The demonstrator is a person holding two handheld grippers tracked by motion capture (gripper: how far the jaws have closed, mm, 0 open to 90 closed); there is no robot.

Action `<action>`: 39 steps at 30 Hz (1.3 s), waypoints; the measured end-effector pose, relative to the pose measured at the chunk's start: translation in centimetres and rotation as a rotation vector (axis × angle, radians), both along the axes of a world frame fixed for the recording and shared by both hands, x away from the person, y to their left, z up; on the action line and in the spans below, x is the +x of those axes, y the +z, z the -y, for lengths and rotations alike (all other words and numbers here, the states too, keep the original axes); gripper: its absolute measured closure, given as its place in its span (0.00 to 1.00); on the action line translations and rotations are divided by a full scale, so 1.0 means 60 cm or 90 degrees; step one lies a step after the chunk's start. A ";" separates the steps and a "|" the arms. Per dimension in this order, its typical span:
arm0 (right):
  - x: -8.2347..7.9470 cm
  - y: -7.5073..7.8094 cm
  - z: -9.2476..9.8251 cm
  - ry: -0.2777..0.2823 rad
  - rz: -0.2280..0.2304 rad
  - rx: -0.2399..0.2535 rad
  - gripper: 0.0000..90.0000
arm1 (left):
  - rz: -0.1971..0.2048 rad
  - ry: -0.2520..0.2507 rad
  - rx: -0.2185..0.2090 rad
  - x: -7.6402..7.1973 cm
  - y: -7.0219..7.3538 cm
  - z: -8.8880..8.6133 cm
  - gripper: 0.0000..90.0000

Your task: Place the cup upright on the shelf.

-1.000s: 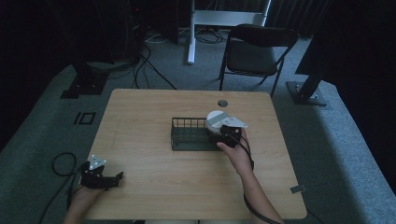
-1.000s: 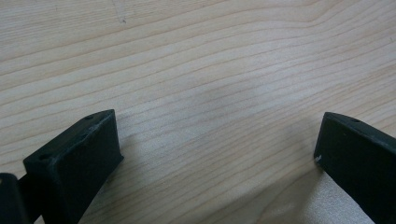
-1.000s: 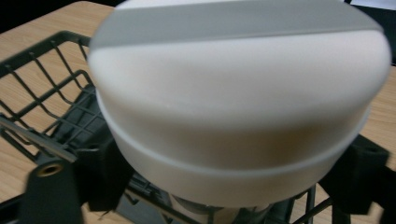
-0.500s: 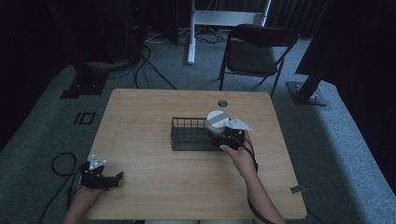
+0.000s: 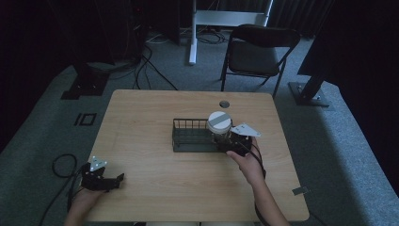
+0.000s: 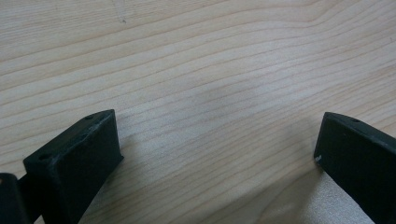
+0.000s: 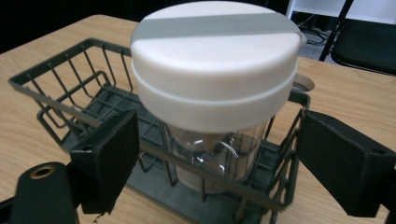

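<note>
Standing upright at the right end of the wire basket (image 7: 60, 100), the jar (image 7: 217, 154) is judged light, rigid and slippery; its clear body under the white lid (image 7: 215, 56) is best gripped. Jaws of the right gripper (image 7: 219, 161) are spread either side of it; those of the left gripper (image 6: 215, 154) are apart over bare table (image 6: 196, 56).

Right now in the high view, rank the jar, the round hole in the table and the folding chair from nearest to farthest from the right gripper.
1. Jar, standing in the wire basket's right end, just beyond the right gripper.
2. Round hole, farther back in the tabletop.
3. Folding chair, on the floor past the table's far edge.
</note>
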State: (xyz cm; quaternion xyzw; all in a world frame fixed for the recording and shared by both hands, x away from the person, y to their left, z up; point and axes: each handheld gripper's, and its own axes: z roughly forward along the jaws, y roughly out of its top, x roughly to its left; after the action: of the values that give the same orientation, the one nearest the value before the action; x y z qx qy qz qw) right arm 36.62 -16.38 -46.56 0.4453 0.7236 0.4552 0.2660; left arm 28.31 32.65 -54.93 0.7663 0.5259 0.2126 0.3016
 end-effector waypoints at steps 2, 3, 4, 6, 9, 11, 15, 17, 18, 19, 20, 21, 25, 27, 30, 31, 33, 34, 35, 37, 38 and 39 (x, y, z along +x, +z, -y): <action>-0.006 -0.001 0.006 0.001 0.000 -0.001 0.15 | 0.000 0.000 0.000 0.000 0.000 0.000 0.01; -0.006 -0.001 0.006 0.001 0.000 -0.001 0.15 | 0.000 0.000 0.000 0.000 0.000 0.000 0.01; -0.008 -0.002 0.008 0.000 0.000 -0.001 0.15 | 0.000 0.000 0.000 0.000 0.000 0.000 0.01; -0.011 -0.002 0.010 -0.001 0.001 -0.001 0.15 | 0.000 0.000 0.000 0.000 0.000 0.000 0.01; -0.019 -0.007 0.019 -0.004 0.000 -0.006 0.15 | 0.000 0.000 0.000 0.000 0.000 0.000 0.01; -0.022 -0.010 0.023 -0.008 0.000 -0.005 0.15 | 0.000 0.000 0.000 0.000 0.000 0.000 0.01; -0.027 -0.018 0.031 -0.008 -0.006 -0.003 0.15 | 0.000 0.000 0.000 0.000 0.000 0.000 0.01; -0.030 -0.022 0.035 -0.011 -0.007 -0.003 0.15 | 0.000 0.000 0.000 0.000 0.000 0.000 0.01; -0.031 -0.024 0.036 -0.011 -0.008 0.000 0.15 | 0.000 0.000 0.000 0.000 0.000 0.000 0.01; -0.033 -0.027 0.039 -0.010 -0.009 -0.002 0.15 | 0.000 0.000 0.000 0.000 0.000 0.000 0.01; -0.034 -0.030 0.040 -0.013 -0.011 -0.003 0.15 | 0.000 0.000 0.000 0.000 0.000 0.000 0.01; -0.036 -0.033 0.043 -0.015 -0.015 -0.003 0.15 | 0.000 0.000 0.000 0.000 0.000 0.000 0.01; -0.039 -0.047 0.055 -0.025 -0.028 -0.003 0.15 | 0.000 0.000 0.000 0.000 0.000 0.000 0.01; -0.040 -0.055 0.060 -0.029 -0.032 -0.006 0.15 | 0.000 0.000 0.000 0.000 0.000 0.000 0.01; -0.040 -0.065 0.068 -0.037 -0.037 -0.014 0.15 | 0.000 0.000 0.000 0.000 0.000 0.000 0.01; -0.040 -0.069 0.072 -0.041 -0.040 -0.014 0.15 | 0.000 0.000 0.000 0.000 0.000 0.000 0.01; -0.039 -0.074 0.078 -0.050 -0.043 -0.013 0.15 | 0.000 0.000 0.000 0.000 0.000 0.000 0.01; -0.039 -0.076 0.081 -0.052 -0.044 -0.014 0.15 | 0.000 0.000 0.000 0.000 0.000 0.000 0.01; -0.038 -0.079 0.086 -0.055 -0.049 -0.013 0.15 | 0.000 0.000 0.000 0.000 0.000 0.000 0.01; -0.037 -0.084 0.093 -0.063 -0.052 -0.010 0.15 | 0.000 0.000 -0.001 0.000 0.000 0.000 0.01; -0.037 -0.085 0.095 -0.066 -0.050 -0.018 0.15 | 0.000 0.000 0.000 0.000 0.000 0.000 0.01; -0.037 -0.087 0.098 -0.069 -0.052 -0.023 0.15 | 0.000 0.000 0.000 0.000 0.000 0.000 0.01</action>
State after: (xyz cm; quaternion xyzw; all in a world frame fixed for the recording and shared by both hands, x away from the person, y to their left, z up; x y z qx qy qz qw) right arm 34.38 -22.27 -51.75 0.4976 0.7167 0.4082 0.2685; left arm 28.31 32.65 -54.93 0.7661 0.5261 0.2126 0.3019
